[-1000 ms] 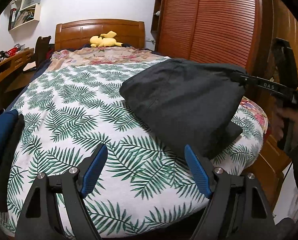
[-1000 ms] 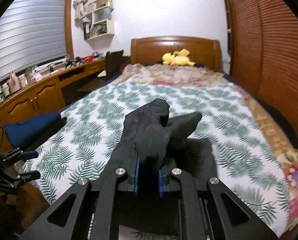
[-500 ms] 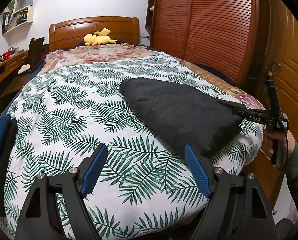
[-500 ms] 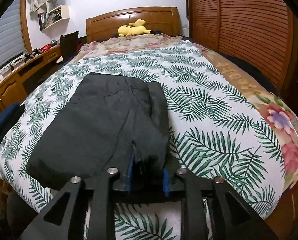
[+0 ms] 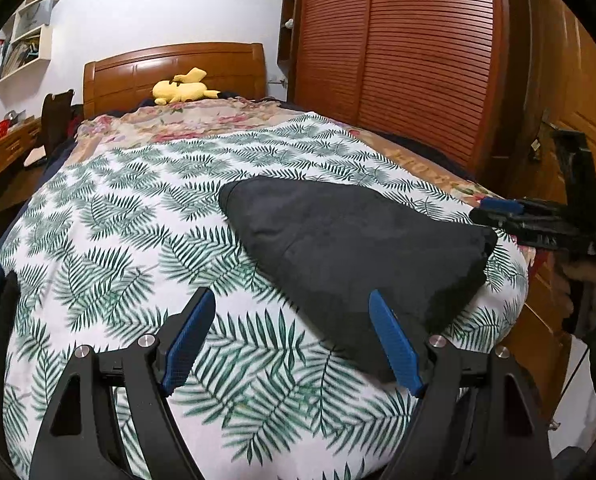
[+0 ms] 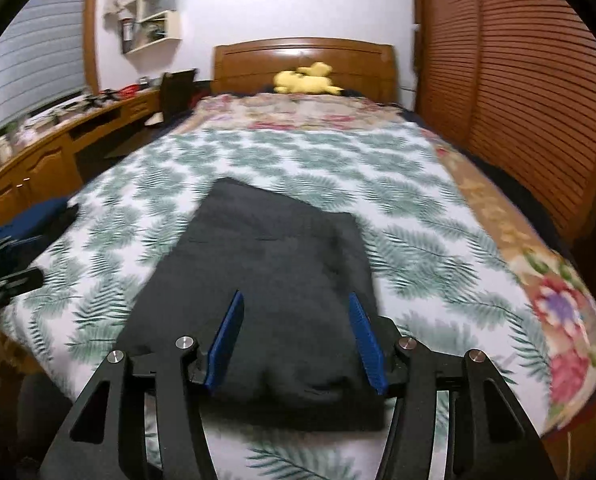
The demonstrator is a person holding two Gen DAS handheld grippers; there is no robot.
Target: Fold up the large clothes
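Note:
A dark grey folded garment lies flat on the fern-print bed sheet, near the foot of the bed. My left gripper is open over the sheet, its right pad just at the garment's near corner, nothing between its fingers. My right gripper hovers at the garment's near edge. Its jaws are opening, and the blue pads stand apart from the cloth that lies between and below them. In the left wrist view the right gripper sits at the garment's right tip, held by a hand.
A yellow plush toy lies by the wooden headboard. A slatted wooden wardrobe runs along the bed's right side. A wooden desk stands on the left. A blue garment lies at the bed's left edge.
The right gripper brought the lifted garment down flat onto the bed, then its jaws spread and let go of the cloth. The left gripper stayed open and shifted sideways along the bed's foot.

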